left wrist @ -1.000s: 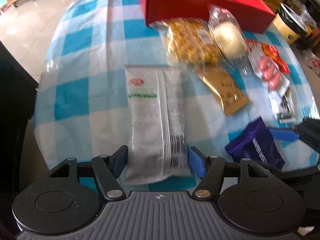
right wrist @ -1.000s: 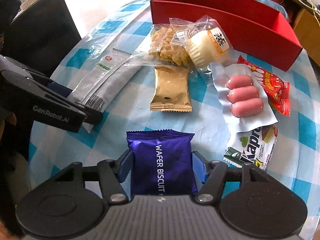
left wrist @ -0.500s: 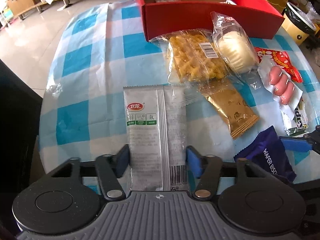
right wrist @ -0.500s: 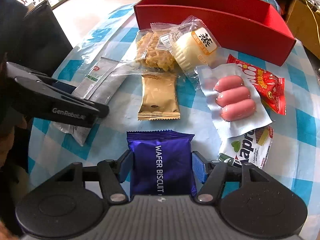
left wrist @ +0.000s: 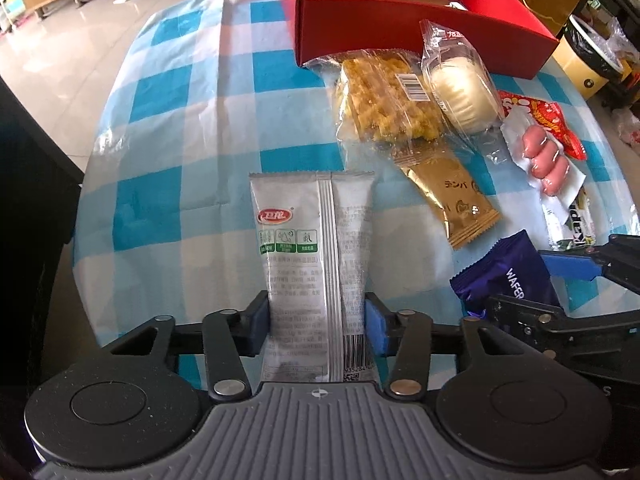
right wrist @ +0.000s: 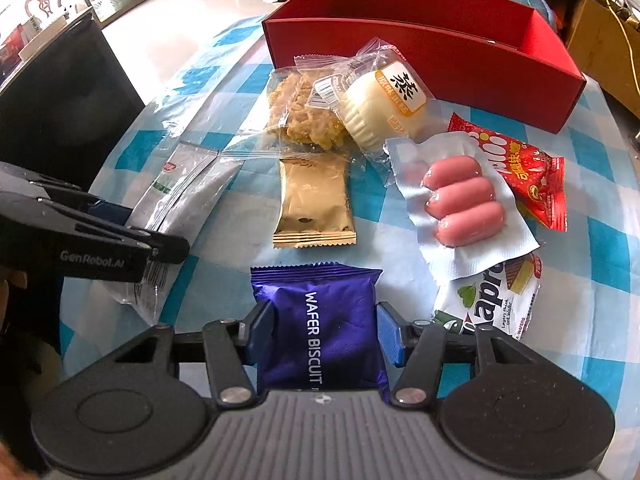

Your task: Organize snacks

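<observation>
Here each hand has its own packet. The left gripper (left wrist: 316, 326) is closing on the near end of the grey packet (left wrist: 312, 248), pads pressing its sides; its long axis runs straight away from the jaws toward the red box (left wrist: 420, 30) at the far side of the table (left wrist: 180, 120). The right gripper (right wrist: 318, 338) is closing on the purple wafer packet (right wrist: 318, 320), gripped at both edges, and it sits nearer the box's open middle. Both must travel forward, over the other snacks.
</observation>
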Demonstrator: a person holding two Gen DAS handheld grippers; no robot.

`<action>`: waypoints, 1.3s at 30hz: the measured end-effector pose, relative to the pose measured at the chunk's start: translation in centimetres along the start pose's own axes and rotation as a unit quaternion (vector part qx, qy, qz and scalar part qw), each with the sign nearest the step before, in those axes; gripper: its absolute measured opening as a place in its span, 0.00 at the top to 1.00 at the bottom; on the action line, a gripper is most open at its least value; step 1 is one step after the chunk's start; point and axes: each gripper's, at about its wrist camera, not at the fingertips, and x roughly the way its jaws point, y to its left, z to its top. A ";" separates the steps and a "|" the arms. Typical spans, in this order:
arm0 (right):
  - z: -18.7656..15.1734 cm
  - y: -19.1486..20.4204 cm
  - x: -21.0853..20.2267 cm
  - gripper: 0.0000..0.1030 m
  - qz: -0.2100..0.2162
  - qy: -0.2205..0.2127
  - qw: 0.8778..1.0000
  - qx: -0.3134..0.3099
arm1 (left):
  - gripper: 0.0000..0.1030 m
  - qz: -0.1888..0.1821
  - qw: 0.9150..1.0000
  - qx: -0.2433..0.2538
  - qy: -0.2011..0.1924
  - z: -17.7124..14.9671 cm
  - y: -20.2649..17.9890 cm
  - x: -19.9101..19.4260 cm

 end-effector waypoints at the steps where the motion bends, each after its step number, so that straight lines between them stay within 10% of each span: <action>1: 0.1 0.0 0.0 0.51 0.001 0.001 1.000 -0.001 | 0.37 0.002 1.000 -0.002 0.000 0.2 0.0 0.1; 10: -0.1 0.0 0.4 0.42 -0.006 -0.004 1.000 -0.011 | 0.13 0.038 0.999 0.009 -0.006 0.9 -1.3 1.5; 17: -0.4 1.3 1.7 0.03 -0.021 0.019 0.999 -0.047 | 0.15 0.033 0.999 0.003 -0.004 0.2 -0.6 1.2; 22: -0.8 2.1 1.8 0.07 -0.046 0.019 0.996 -0.070 | 0.12 0.036 0.999 0.003 -0.002 0.2 -0.5 1.2; 26: -0.6 1.9 0.6 0.40 -0.048 0.006 0.997 -0.055 | 0.14 0.031 1.000 0.004 -0.001 0.0 -0.3 1.2; 31: -1.1 2.2 0.1 0.40 -0.045 0.003 0.998 -0.045 | 0.45 0.019 1.000 0.021 -0.014 -0.3 -0.7 0.1; 39: -1.0 1.5 -1.6 0.41 -0.045 -0.024 0.999 -0.009 | 0.51 -0.007 1.000 -0.009 -0.018 -0.2 0.4 -0.7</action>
